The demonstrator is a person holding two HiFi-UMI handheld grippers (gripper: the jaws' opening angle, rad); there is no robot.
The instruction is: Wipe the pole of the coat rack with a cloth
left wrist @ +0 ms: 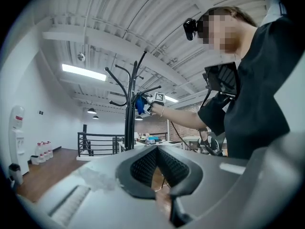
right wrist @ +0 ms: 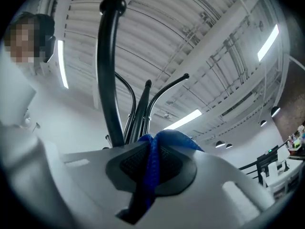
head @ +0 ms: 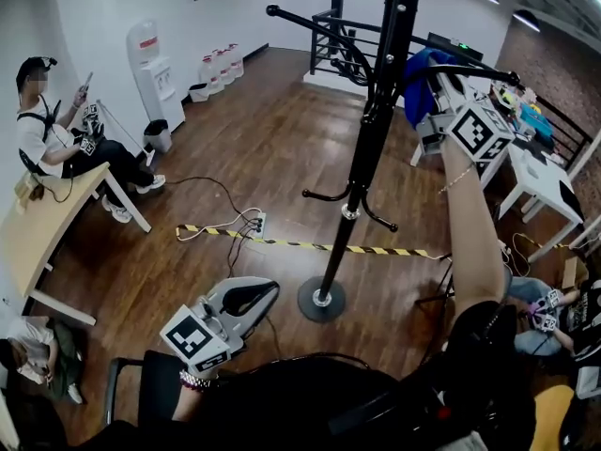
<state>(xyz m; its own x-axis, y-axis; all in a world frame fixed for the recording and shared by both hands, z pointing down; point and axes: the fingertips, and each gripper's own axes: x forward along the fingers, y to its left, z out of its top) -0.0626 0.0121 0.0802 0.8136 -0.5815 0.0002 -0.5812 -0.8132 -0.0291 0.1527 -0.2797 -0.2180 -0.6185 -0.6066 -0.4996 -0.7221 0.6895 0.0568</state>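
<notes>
Head view: your right gripper (head: 443, 90) holds the cloth (head: 419, 97) high beside the pole (head: 374, 130), and your left gripper (head: 252, 299) hangs low. Left gripper view: your fingers (left wrist: 143, 168) are pressed together, empty. Right gripper view: your fingers (right wrist: 129, 164) clench the cloth, with the pole just beyond.

The head view's top edge cuts off your coat rack (head: 374, 111). A hook arm (head: 479, 68) there hides part of your blue cloth (head: 420, 92).

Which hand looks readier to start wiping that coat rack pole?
Right. The right gripper is clamped on the blue cloth, high up beside the pole. The left gripper hangs low, shut and empty, away from the pole.
</notes>
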